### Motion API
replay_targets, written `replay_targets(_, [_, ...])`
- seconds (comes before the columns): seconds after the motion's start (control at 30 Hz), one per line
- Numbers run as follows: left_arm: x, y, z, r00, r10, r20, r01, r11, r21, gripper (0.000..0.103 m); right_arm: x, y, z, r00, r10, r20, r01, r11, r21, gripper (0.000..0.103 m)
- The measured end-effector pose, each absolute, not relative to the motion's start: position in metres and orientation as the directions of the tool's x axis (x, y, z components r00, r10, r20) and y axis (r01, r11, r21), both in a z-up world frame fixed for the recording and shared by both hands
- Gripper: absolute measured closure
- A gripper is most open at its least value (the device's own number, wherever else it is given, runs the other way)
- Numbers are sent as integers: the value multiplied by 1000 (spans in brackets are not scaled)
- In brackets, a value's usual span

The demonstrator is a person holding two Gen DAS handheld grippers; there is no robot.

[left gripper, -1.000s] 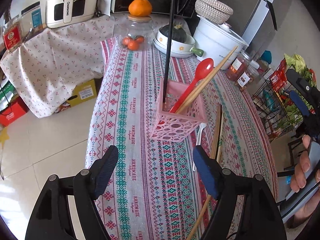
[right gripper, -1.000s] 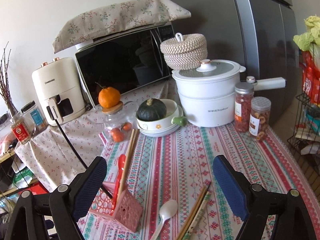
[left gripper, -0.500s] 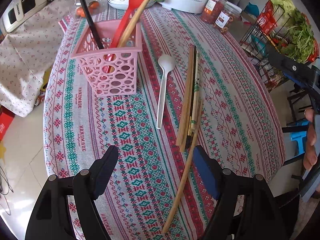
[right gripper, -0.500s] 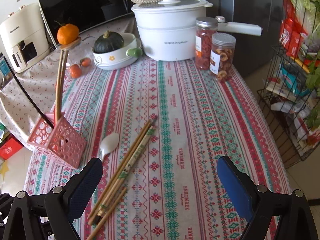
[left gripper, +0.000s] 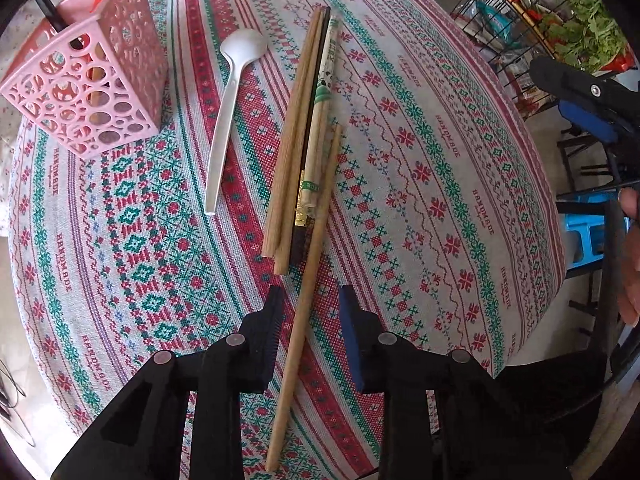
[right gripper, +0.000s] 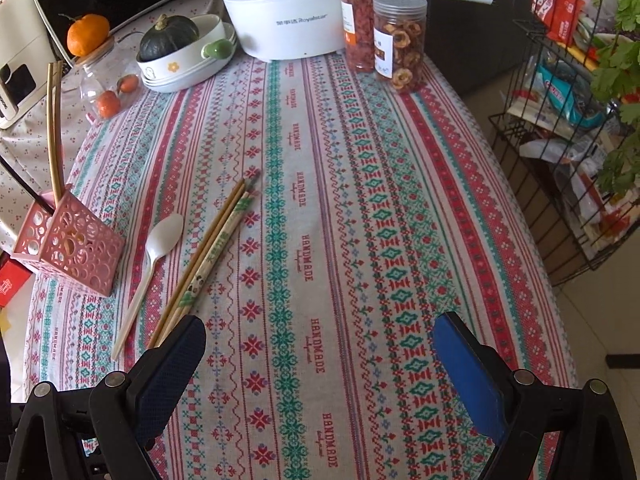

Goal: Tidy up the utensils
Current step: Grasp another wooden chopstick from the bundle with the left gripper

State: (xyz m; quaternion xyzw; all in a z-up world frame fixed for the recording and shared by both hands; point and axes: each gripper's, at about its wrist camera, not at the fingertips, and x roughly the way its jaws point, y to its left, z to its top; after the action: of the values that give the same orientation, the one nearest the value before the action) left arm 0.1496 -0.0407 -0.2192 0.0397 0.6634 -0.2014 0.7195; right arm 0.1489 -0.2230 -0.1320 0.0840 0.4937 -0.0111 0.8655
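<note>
The tabletop (left gripper: 460, 152) wears a patterned cloth. Your left hand-held gripper (left gripper: 308, 300) straddles a lone wooden chopstick (left gripper: 308, 292), jaws narrowed but not touching it, likely bound for the pink basket (left gripper: 92, 80). Your right hand-held gripper (right gripper: 320, 332) gapes wide, empty.

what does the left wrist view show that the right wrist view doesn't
Only the left wrist view shows the left gripper, partly open astride a loose wooden chopstick on the tablecloth.
Only the right wrist view shows the right gripper wide open and empty, the white pot, two jars and the squash.
Both show the pink basket, white spoon and bundled chopsticks.
</note>
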Motion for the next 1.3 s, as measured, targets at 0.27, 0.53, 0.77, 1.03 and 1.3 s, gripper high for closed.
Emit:
replay_targets(0.27, [149, -74, -222, 13, -258, -966, 403, 886, -231, 90, 146, -231, -135, 502, 55, -863, 100, 988, 120, 7])
replay_targets(0.53, [154, -115, -219, 90, -200, -976, 473, 871, -135, 89, 144, -241, -139, 488, 42, -872, 119, 986, 114, 7])
replay_targets(0.77, [162, -151, -224, 138, -136, -981, 500, 864, -49, 90, 139, -252, -142, 474, 41, -880, 132, 984, 117, 7])
replay_targets(1.03, [155, -130, -210, 184, -152, -971, 467, 883, -49, 97, 135, -266, -143, 466, 53, -883, 154, 978, 139, 7])
replay_targets(1.3, [145, -103, -156, 334, -236, -913, 420, 904, -80, 97, 139, -262, -139, 484, 85, -871, 147, 973, 176, 7])
